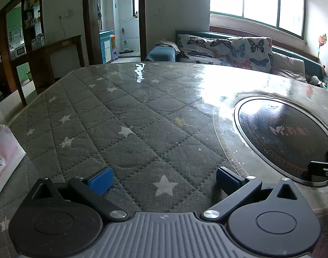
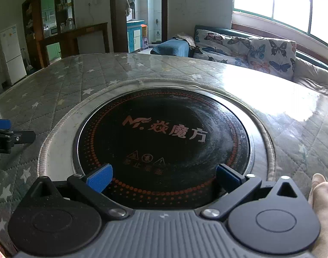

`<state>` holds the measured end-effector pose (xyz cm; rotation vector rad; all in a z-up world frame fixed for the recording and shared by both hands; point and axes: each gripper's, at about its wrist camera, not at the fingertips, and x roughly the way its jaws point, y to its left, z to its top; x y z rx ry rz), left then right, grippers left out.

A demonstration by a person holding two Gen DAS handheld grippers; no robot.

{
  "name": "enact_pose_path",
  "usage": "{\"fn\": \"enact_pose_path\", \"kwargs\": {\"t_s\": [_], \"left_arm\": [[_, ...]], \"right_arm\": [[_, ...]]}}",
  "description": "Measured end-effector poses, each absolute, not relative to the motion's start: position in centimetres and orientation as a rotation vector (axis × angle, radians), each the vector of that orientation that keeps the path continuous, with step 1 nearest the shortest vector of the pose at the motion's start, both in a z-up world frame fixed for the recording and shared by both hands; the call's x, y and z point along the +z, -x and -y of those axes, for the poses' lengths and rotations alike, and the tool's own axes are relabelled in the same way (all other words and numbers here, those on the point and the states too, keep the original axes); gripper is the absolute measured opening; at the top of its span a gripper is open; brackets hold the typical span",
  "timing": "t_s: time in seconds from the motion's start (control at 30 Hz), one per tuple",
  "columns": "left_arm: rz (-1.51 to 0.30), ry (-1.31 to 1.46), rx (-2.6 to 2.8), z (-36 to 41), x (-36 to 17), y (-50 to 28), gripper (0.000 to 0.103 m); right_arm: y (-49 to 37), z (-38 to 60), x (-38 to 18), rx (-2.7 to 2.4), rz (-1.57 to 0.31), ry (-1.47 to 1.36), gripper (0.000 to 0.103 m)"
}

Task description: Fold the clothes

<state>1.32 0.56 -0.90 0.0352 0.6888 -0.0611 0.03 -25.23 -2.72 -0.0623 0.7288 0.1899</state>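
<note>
Grey star-quilted cover under clear plastic fills my view of the table. My left gripper hangs over it, fingers spread wide with nothing between. My right gripper is equally wide and empty above the round black induction cooktop. Beige cloth, the only garment I see, lies at the right edge beside it.

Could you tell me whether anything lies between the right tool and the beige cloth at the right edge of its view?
Nothing visible does. The right tool is open and empty over the black cooktop, and the beige cloth lies just to its right on the quilted table cover, partly cut off by the frame edge.
</note>
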Motion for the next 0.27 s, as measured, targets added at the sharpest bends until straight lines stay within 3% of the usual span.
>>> {"fn": "enact_pose_path", "kwargs": {"t_s": [0.27], "left_arm": [[-0.688,-0.035,-0.061,-0.5,-0.97,-1.41,0.103]], "right_arm": [[-0.05,25.22,-2.74,0.194,-0.729,0.064,0.103]]}}
